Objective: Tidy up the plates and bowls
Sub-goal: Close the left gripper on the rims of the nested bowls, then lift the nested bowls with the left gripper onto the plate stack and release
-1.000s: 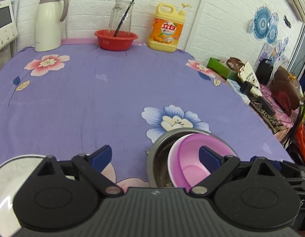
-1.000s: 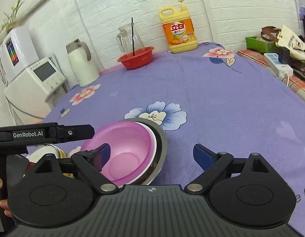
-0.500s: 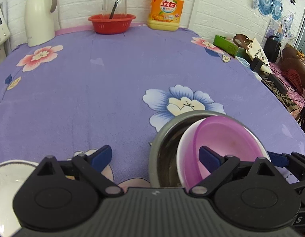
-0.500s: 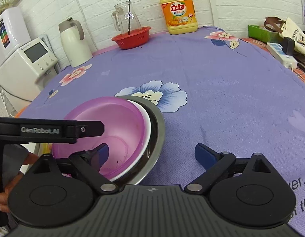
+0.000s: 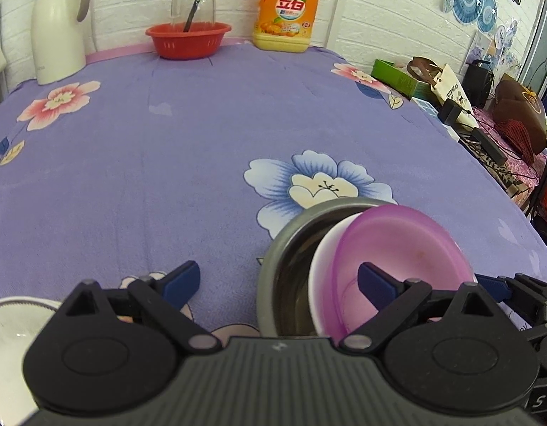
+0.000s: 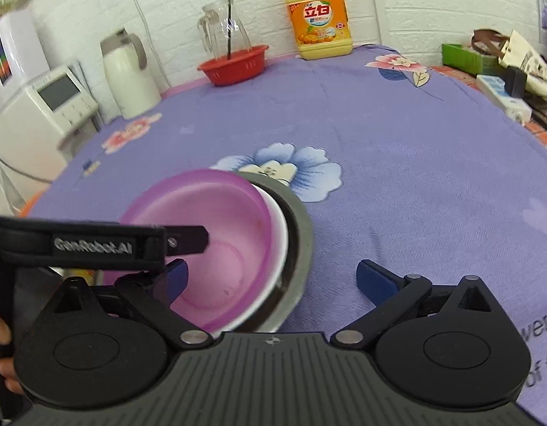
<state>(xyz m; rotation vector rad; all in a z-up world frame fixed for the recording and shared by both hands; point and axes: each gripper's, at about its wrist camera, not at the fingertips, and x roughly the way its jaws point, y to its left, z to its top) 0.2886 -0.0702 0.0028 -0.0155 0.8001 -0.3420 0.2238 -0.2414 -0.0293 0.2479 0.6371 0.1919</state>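
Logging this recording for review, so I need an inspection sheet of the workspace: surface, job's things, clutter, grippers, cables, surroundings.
Surface: purple floral tablecloth.
Job's things: pink bowl tilted in a white bowl, both inside a steel bowl; white dish at near left.
Clutter: red basket, glass jug, detergent bottle, thermos.
Grippers: left gripper open; right gripper open.
Cables: power strip past the right edge.
Surroundings: white brick wall.

A purple floral-clothed worktop (image 5: 202, 135) carries a steel bowl (image 5: 284, 259), red basket (image 5: 188, 39), detergent jug (image 5: 287, 9), thermos (image 5: 57, 28) and white plate (image 5: 11, 330).
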